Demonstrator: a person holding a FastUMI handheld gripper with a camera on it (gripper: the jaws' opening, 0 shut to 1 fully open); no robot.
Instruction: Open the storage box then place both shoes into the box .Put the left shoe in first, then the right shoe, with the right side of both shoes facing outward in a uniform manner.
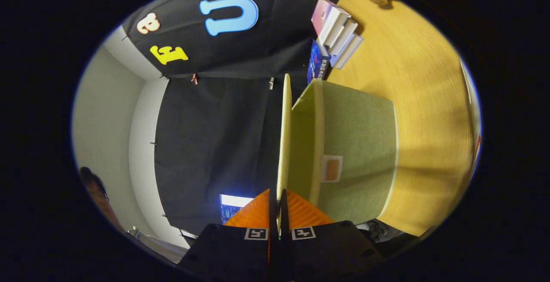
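Lid edge [284,136] of the storage box [356,153] runs straight away from my gripper [279,213], a thin pale strip seen edge-on, and my 2 fingers are clenched on its near end, 1 on each face, with almost no gap between them. The camera is rolled a quarter turn, so the wooden table [429,101] stands like a wall on one side of the fingers and the black cloth wall [215,144] fills the other side. The green fabric box sits on that table, just beyond the fingers on the table side, its front face carrying a small label pocket [332,168]. The lid's long axis lines up with my fingers, and the lid stands apart from the box's upper rim [317,114], with the pale inside of the opening showing between them, so I judge the box to be part open, hinged somewhere along the far edge, though I cannot see the hinge itself. The next move, as I read it, turns on swinging this strip further away from the box body, toward the cloth side, without letting it slip from the pinch. A stack of books [335,37] rests on the table well beyond the box. No shoe is in this view.
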